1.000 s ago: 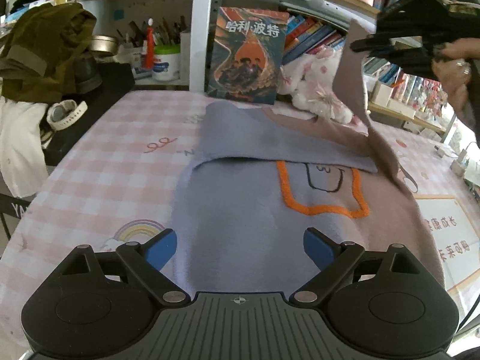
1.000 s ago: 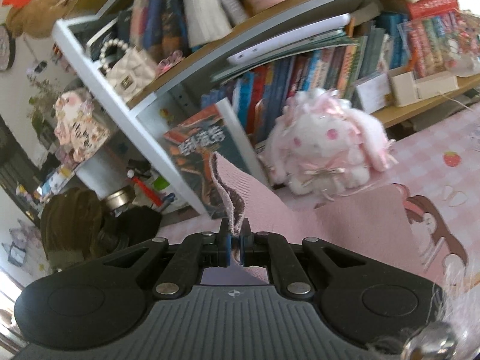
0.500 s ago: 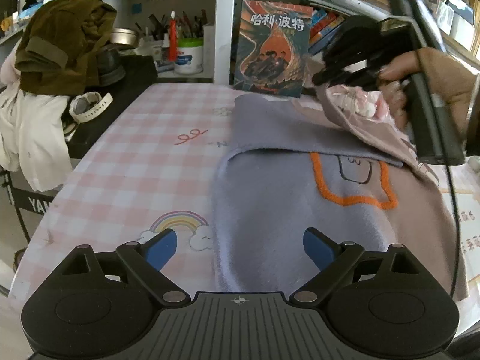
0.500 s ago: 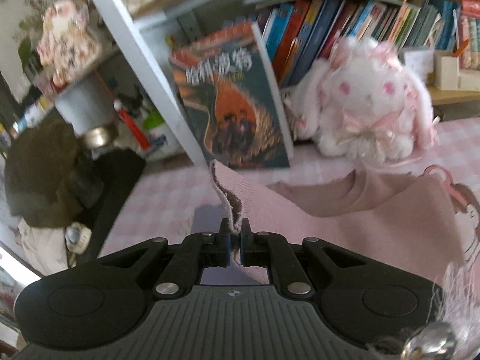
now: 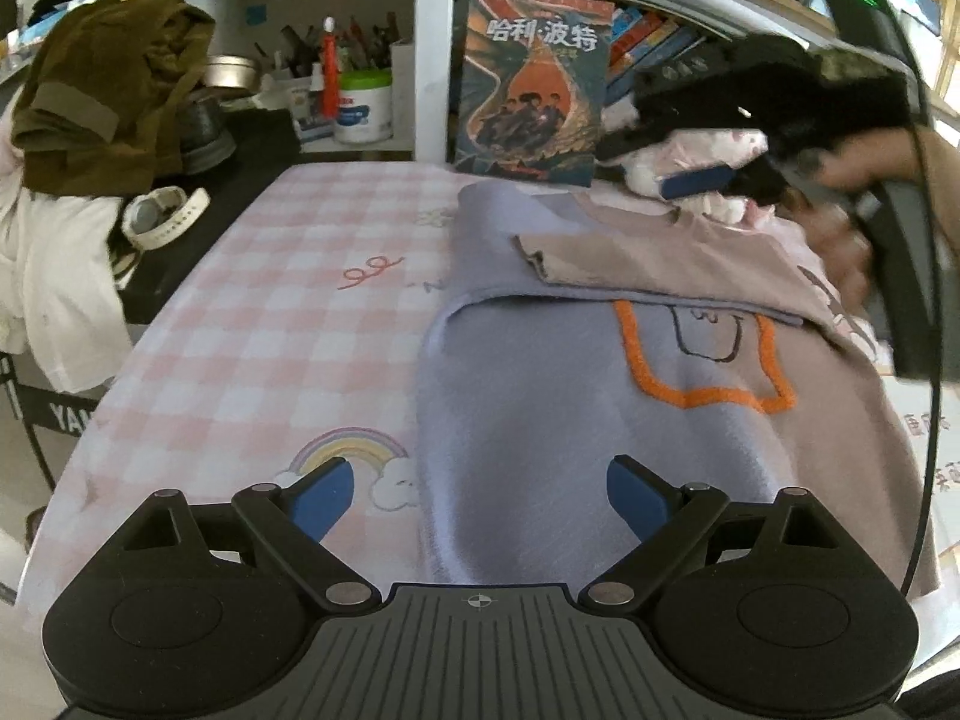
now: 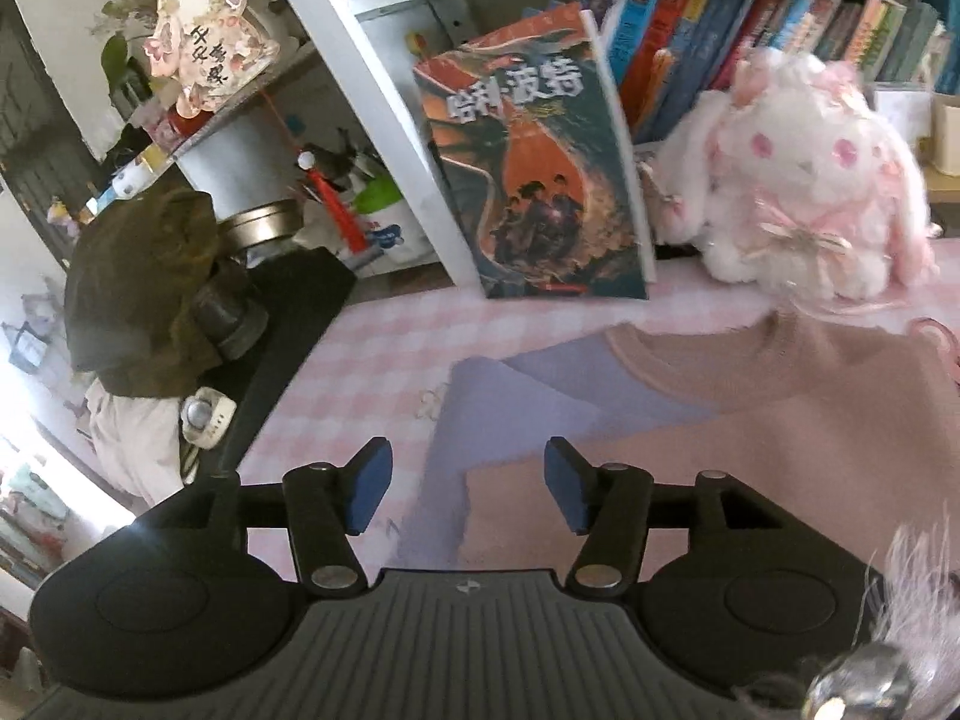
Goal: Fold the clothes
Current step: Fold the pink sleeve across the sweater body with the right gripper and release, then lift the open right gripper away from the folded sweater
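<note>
Jaws of the right gripper (image 6: 468,495) have just been opening and now stand apart with nothing between them, the pink sleeve (image 5: 648,267) dropped across the lilac-and-pink sweater (image 5: 576,420). The left gripper (image 5: 477,495) gapes empty over the sweater's near hem. The sweater lies on the checked tablecloth (image 5: 288,312) toward the table's far right. Both sleeves look folded in; the body fold seems left.

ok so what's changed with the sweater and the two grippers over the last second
The right gripper carried the pink sleeve down across the sweater and its jaws have just been opening, leaving it lying flat there. The left gripper stayed open over the hem.
</note>
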Available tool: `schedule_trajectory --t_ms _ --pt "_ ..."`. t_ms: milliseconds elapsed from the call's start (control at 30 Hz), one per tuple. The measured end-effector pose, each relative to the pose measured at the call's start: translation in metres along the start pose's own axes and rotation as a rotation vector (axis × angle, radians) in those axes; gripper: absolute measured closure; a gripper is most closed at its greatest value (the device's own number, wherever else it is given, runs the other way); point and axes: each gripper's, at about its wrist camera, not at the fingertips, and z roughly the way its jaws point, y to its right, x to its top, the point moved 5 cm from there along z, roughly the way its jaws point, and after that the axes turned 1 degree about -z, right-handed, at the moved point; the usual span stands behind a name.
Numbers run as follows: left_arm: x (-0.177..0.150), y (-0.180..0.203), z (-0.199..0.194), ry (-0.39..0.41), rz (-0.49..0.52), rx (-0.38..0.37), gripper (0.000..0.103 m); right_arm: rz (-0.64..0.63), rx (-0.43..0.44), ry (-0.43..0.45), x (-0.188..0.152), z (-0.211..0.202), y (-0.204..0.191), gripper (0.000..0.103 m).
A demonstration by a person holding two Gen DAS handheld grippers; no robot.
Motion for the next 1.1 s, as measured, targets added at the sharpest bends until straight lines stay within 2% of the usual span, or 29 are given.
schedule_trajectory --t_ms 333,433,600,800,1100 --pt "0.006 0.029 0.008 0.011 0.049 -0.079 0.009 -0.026 -0.152 -0.01 -0.057 -0.072 0.043 0.048" --pt "0.008 0.04 0.006 0.014 0.062 -0.091 0.009 -0.06 -0.219 -0.001 -0.076 -0.101 0.058 0.047" --pt "0.007 0.057 0.007 0.012 0.043 -0.099 0.009 -0.041 -0.309 0.011 -0.106 -0.147 0.086 0.047" --pt "-0.001 0.083 -0.001 -0.006 0.039 -0.084 0.009 0.059 -0.351 0.013 -0.139 -0.186 0.118 0.046" --pt "-0.031 0.115 -0.028 -0.021 0.056 -0.054 0.009 0.111 -0.324 -0.02 -0.181 -0.22 0.135 0.046"
